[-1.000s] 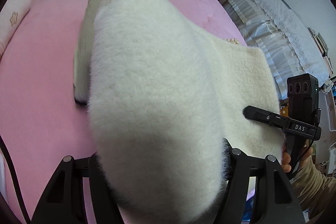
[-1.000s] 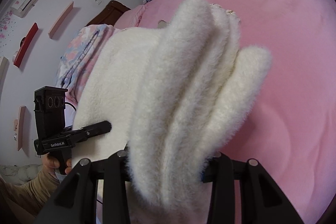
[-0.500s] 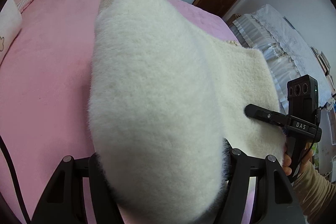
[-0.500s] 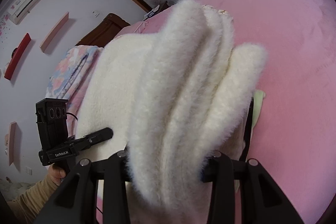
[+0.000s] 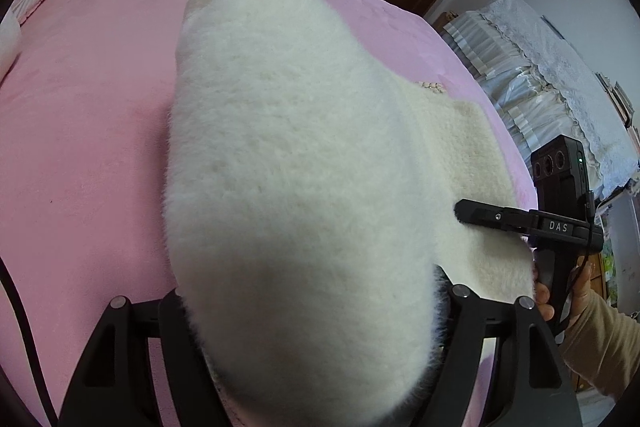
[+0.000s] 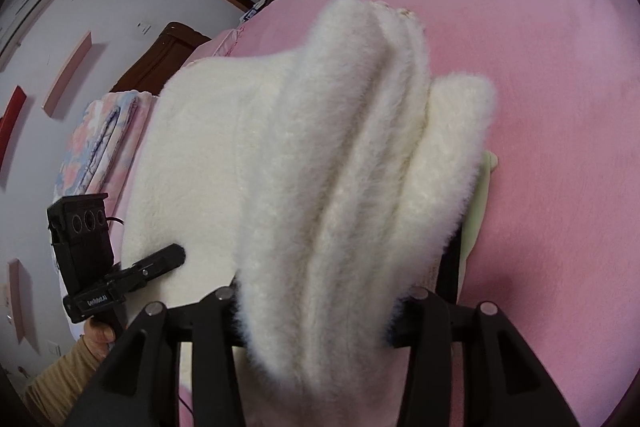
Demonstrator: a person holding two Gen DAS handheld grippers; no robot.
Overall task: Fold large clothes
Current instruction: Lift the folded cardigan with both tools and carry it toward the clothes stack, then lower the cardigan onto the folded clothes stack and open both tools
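A large fluffy white garment (image 5: 288, 163) hangs lifted over a pink bed (image 5: 80, 107). My left gripper (image 5: 312, 323) is shut on one bunched edge, which hides its fingertips. My right gripper (image 6: 320, 315) is shut on the other edge, gathered in several thick folds (image 6: 360, 167). Each gripper shows in the other's view: the right one (image 5: 472, 213) at the garment's right edge, the left one (image 6: 168, 257) at its left edge. The cloth stretches between them.
The pink bed (image 6: 560, 67) fills the space below. A pale green item (image 6: 480, 203) lies under the garment. A folded floral quilt (image 6: 100, 143) sits at the bed's head. A lace-covered piece of furniture (image 5: 540, 79) stands beside the bed.
Both grippers have raised the garment further off the bed. The part that lay on the bed at the left has lifted out of sight. The pale green item came into view under it.
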